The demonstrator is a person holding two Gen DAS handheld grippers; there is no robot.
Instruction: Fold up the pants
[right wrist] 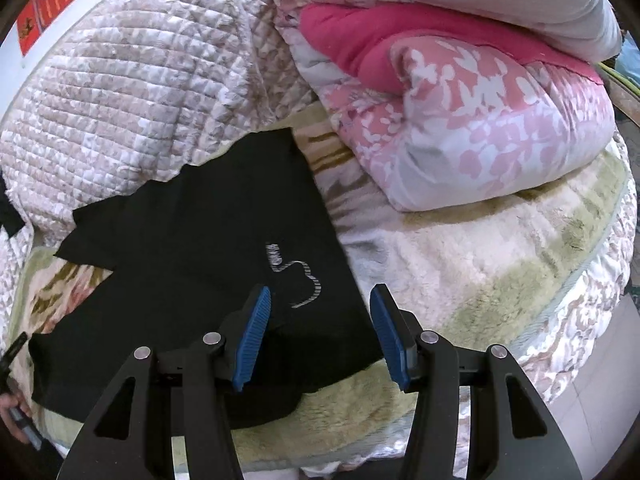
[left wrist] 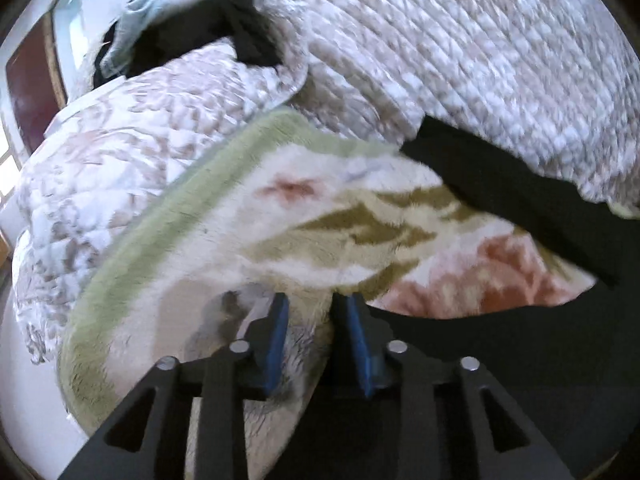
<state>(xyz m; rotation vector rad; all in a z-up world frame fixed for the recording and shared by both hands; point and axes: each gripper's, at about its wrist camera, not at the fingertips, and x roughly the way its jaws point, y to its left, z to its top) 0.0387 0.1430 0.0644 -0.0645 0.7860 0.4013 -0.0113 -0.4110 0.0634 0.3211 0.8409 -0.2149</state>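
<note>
The black pants [right wrist: 200, 240] lie flat on a fluffy floral blanket [right wrist: 460, 264], with a striped drawstring [right wrist: 304, 284] curled on top near the waist. My right gripper [right wrist: 320, 292] hovers open over that waist end; its blue pads [right wrist: 252, 340] stand wide apart with nothing between them. In the left wrist view the pants [left wrist: 500, 200] run down the right side. My left gripper [left wrist: 314, 302] sits at their edge over the blanket [left wrist: 240, 240], open by a narrow gap that shows only blanket pile. A hand [right wrist: 12, 412] shows at the lower left of the right wrist view.
A beige quilted bedspread [right wrist: 120, 92] is bunched behind the pants. A folded pink floral comforter [right wrist: 480, 120] is stacked at the back right. Dark clothes and a pale blue cloth [left wrist: 168, 20] are piled at the far left. The bed edge [right wrist: 580, 320] drops off on the right.
</note>
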